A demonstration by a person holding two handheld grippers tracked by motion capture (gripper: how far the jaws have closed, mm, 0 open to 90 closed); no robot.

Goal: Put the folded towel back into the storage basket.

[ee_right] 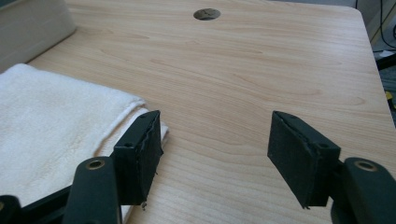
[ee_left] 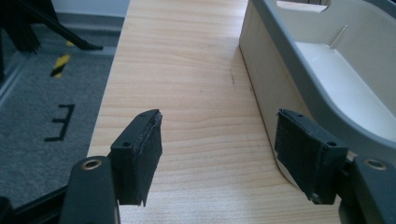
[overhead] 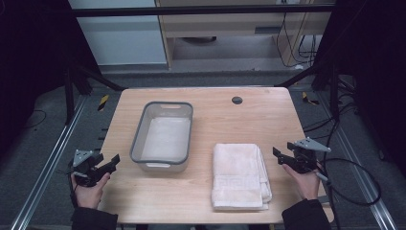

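A folded cream towel (overhead: 239,175) lies on the wooden table (overhead: 215,115), right of centre near the front edge. A grey-rimmed plastic bin (overhead: 163,136) stands empty left of centre. My left gripper (overhead: 109,163) hovers at the table's left edge, open, with nothing between its jaws; its view shows bare wood (ee_left: 201,112) and the bin wall (ee_left: 261,88) on the right. My right gripper (overhead: 282,155) is held open just right of the towel, empty. In its view the towel corner (ee_right: 60,126) lies beside the left jaw.
A round cable hole (overhead: 237,100) sits at the table's back centre. Grey floor with yellow-black tape marks (overhead: 103,102) surrounds the table, and metal frame rails run along both sides. Cables (overhead: 354,187) trail on the floor at the right.
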